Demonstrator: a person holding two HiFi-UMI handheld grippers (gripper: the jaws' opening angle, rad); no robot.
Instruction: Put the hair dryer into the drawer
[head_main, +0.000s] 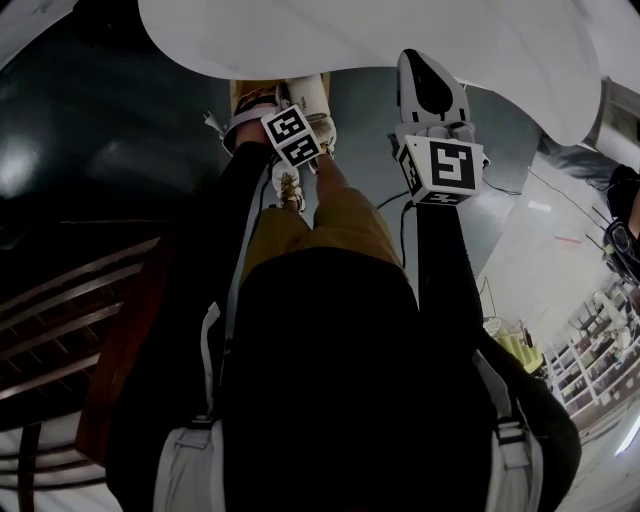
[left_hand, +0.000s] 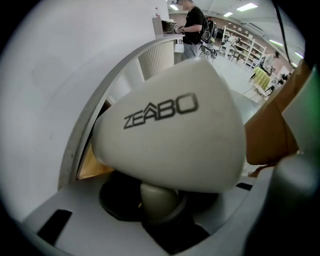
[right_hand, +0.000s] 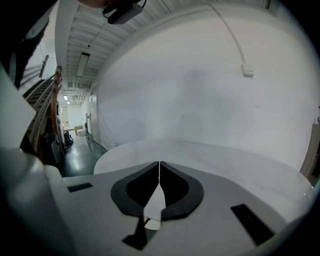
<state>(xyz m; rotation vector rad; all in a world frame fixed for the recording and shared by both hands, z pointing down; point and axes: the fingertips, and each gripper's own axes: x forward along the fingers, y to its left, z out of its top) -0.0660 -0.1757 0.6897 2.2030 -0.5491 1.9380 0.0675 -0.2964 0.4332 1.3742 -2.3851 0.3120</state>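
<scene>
because the drawer (left_hand: 92, 167) is open below, the left gripper (left_hand: 160, 210) points down, clamping the hair dryer (left_hand: 170, 130); the right gripper (right_hand: 159, 192) is closed, empty.

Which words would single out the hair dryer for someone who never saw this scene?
At the big curved white counter, find the left gripper. Its jaws grip the hair dryer: rounded, white, lettered ZEABO, beside the wooden drawer.

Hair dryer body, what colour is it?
It's a white hair dryer, dark grey lettering; best in left gripper view.
</scene>
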